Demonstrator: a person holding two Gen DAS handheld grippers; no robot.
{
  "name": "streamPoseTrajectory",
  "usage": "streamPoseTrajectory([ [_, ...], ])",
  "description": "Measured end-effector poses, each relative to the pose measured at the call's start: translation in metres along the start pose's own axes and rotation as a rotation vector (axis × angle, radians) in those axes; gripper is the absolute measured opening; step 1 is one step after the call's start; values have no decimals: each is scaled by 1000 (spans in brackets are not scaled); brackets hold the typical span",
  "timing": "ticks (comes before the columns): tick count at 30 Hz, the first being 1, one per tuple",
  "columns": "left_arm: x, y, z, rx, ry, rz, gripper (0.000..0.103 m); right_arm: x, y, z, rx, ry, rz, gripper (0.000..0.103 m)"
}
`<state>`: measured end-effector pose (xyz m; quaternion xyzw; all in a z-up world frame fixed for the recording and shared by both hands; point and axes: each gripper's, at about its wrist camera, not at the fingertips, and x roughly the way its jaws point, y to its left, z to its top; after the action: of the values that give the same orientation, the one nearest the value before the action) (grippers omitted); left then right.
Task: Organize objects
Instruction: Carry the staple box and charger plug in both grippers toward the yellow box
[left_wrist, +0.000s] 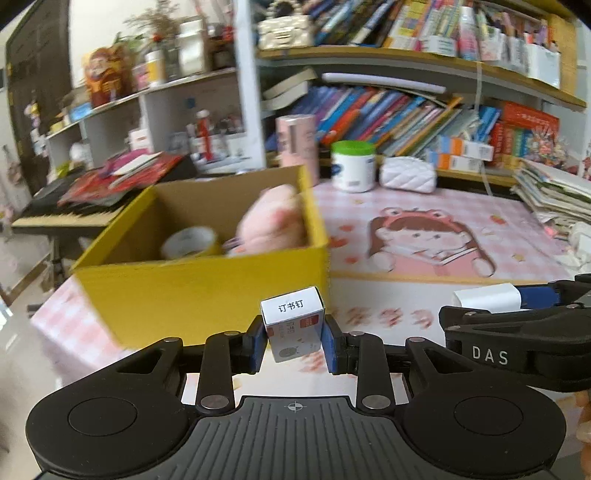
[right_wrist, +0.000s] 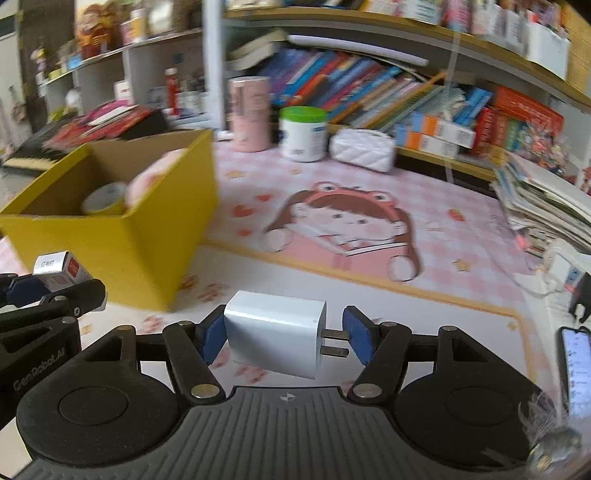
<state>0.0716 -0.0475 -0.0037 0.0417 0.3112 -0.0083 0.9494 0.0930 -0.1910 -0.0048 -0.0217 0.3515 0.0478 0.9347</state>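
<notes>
Two loads | my left gripper (left_wrist: 294, 341) clamps staple box (left_wrist: 292, 321), nearer yellow box (left_wrist: 199, 295) | right gripper (right_wrist: 283, 338) clamps charger (right_wrist: 273, 332) crosswise, box ahead-left

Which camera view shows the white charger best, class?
The right wrist view: the charger fills the middle, prongs visible, held in the right gripper. The left wrist view shows only a sliver of it at the right edge, prongs hidden.
</notes>
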Motion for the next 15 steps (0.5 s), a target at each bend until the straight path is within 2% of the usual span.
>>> streamPoseTrajectory([
  [6,-20,42,-20,-31,18,43,29,-15,47,-12,-31,0,45,64],
  [15,-47,86,-45,-29,19,81,29,-32,99,-32,-33,-2,79,64],
])
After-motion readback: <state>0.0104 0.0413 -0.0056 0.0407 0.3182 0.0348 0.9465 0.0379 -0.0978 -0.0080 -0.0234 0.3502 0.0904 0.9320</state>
